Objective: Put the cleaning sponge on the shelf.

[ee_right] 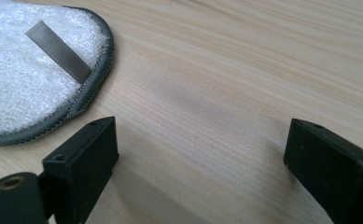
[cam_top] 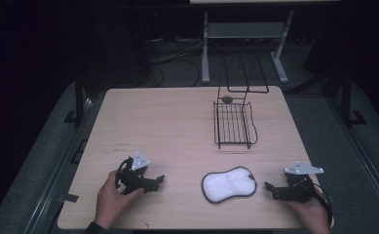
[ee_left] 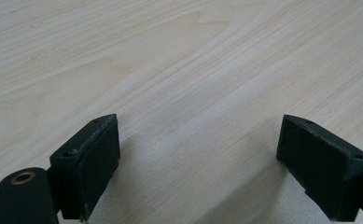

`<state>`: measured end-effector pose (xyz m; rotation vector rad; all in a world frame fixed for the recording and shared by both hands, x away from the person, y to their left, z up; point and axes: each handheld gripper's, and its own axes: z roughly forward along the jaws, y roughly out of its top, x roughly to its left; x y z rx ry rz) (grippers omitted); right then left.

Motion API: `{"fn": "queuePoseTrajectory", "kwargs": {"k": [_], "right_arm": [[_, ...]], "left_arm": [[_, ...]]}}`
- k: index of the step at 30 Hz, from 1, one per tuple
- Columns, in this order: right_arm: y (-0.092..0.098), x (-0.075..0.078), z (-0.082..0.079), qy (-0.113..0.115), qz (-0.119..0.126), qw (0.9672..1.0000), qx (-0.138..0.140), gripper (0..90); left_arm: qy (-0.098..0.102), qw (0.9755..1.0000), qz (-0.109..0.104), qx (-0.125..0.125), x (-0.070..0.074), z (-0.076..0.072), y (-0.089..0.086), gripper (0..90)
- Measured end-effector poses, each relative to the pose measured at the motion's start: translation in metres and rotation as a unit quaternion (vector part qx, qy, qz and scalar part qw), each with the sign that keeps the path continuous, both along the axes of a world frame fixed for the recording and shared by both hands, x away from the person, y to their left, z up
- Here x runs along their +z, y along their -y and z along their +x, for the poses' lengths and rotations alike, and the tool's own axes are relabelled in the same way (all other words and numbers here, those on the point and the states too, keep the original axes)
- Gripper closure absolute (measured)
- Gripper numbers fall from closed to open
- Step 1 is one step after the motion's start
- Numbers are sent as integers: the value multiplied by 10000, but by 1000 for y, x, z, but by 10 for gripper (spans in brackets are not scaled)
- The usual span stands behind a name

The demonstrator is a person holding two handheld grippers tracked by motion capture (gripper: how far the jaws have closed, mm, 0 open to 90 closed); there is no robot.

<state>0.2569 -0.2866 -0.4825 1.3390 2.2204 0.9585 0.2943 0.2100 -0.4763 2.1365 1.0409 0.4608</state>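
One sponge [cam_top: 227, 184], one rack [cam_top: 234, 124] — two tools.

Left gripper [cam_top: 161, 179] and right gripper [cam_top: 267, 186] held low, fingers spread wide

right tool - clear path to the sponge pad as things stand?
Probably yes. The right tool sits just beside the pad, jaws open and empty, with bare table between them. The wire rack stands farther back, out of the way.
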Motion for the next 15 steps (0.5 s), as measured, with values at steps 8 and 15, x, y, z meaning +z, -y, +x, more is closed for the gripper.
{"fn": "queuePoseTrajectory", "kwargs": {"k": [8, 15], "right_arm": [[1, 3, -1, -29, -1, 10000, 70, 155], [-3, 19, -6, 76, 276, 9992, 266, 487]], "left_arm": [[0, 10000, 0, -1, 0, 0, 0, 125], [4, 10000, -1, -6, 0, 0, 0, 125]]}}
